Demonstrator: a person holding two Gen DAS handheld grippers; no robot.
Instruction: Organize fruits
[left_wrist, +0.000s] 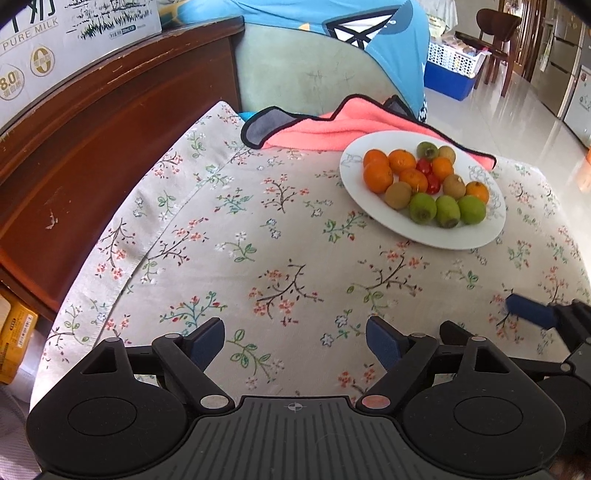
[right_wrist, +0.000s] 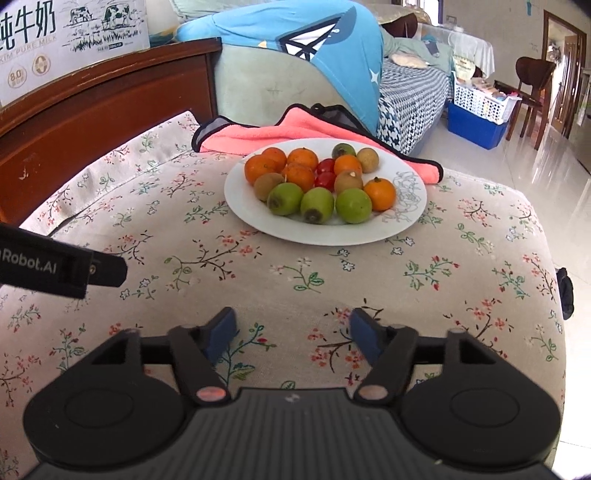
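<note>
Both tools gape, empty; fruit (right_wrist: 319, 181) heaped on plate (right_wrist: 406, 221).

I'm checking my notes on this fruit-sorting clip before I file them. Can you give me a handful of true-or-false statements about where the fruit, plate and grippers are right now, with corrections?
1. All the fruit sits on the white plate. True.
2. The right gripper is shut on a green fruit. False: its jaws stand open and empty, well short of the plate.
3. A pink towel lies behind the plate on the far side. True.
4. The left gripper is open with nothing between its fingers. True.
5. The red fruits lie at the near rim of the plate. False: they sit in the middle, among the oranges; the green fruits form the near row.
6. The plate rests on bare wood. False: it rests on a floral cloth.
</note>
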